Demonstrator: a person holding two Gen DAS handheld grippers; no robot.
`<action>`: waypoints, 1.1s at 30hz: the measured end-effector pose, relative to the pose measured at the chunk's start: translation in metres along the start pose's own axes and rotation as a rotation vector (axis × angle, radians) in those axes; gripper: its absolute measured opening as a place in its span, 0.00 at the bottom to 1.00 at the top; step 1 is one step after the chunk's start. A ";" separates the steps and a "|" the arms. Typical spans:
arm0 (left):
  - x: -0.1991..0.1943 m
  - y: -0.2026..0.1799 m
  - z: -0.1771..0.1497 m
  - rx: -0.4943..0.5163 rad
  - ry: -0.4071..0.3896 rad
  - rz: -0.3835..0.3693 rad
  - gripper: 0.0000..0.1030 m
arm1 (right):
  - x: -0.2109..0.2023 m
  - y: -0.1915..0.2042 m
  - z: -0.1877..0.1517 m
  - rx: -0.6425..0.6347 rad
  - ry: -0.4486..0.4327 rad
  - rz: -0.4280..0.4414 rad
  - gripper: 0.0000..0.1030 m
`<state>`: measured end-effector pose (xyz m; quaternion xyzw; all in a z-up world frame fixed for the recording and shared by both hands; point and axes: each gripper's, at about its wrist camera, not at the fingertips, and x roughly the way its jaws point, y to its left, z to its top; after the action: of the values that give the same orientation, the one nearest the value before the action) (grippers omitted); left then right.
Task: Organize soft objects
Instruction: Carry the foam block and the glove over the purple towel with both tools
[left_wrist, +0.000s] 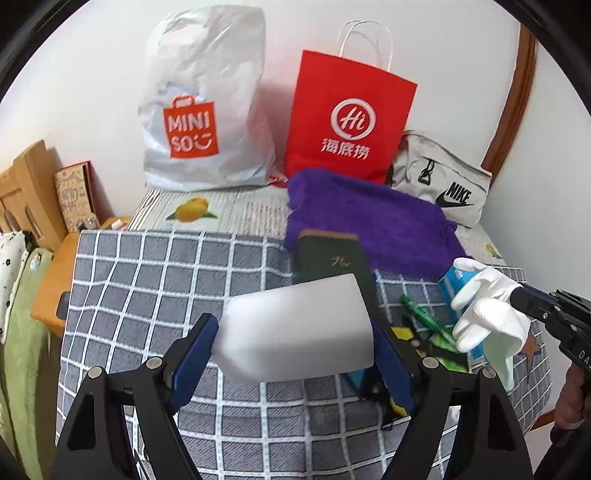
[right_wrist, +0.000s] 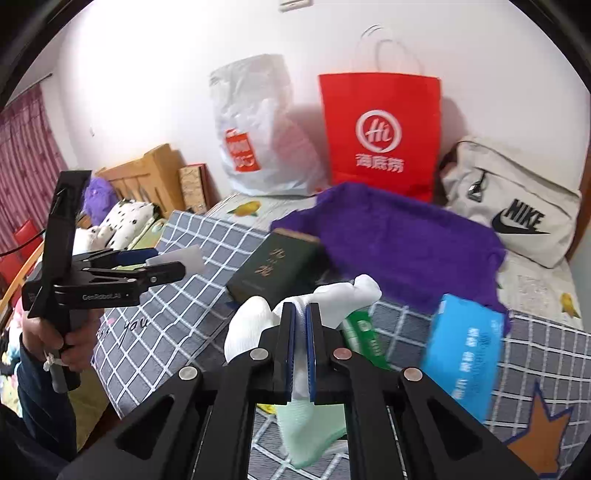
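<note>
My left gripper (left_wrist: 295, 328) is shut on a white sponge block (left_wrist: 295, 328) and holds it above the checked grey cloth (left_wrist: 155, 280). It also shows in the right wrist view (right_wrist: 166, 267) at the left with the sponge (right_wrist: 184, 258). My right gripper (right_wrist: 303, 314) is shut on a white glove (right_wrist: 332, 295) with a pale green cuff, held above the cloth. In the left wrist view the glove (left_wrist: 487, 314) hangs from the right gripper (left_wrist: 521, 299) at the right. A purple fluffy towel (left_wrist: 369, 218) lies behind.
A dark green box (right_wrist: 273, 266), a blue tissue pack (right_wrist: 461, 350) and a green packet (right_wrist: 365, 336) lie on the cloth. A white Miniso bag (left_wrist: 207, 110), a red paper bag (left_wrist: 351, 114) and a grey Nike bag (left_wrist: 443, 177) stand against the wall. A wooden headboard (left_wrist: 26, 192) is left.
</note>
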<state>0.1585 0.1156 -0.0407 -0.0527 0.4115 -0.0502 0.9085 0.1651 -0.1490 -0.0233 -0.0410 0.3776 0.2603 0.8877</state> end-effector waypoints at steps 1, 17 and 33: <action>0.000 -0.002 0.002 0.003 -0.004 -0.001 0.79 | -0.002 -0.004 0.002 0.005 -0.002 -0.009 0.06; 0.031 -0.041 0.064 0.045 -0.020 0.024 0.79 | -0.001 -0.094 0.048 0.087 -0.040 -0.128 0.06; 0.101 -0.045 0.118 0.053 0.016 0.052 0.79 | 0.060 -0.153 0.095 0.101 -0.020 -0.146 0.05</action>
<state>0.3112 0.0644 -0.0321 -0.0176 0.4183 -0.0376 0.9073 0.3363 -0.2292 -0.0160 -0.0209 0.3772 0.1760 0.9090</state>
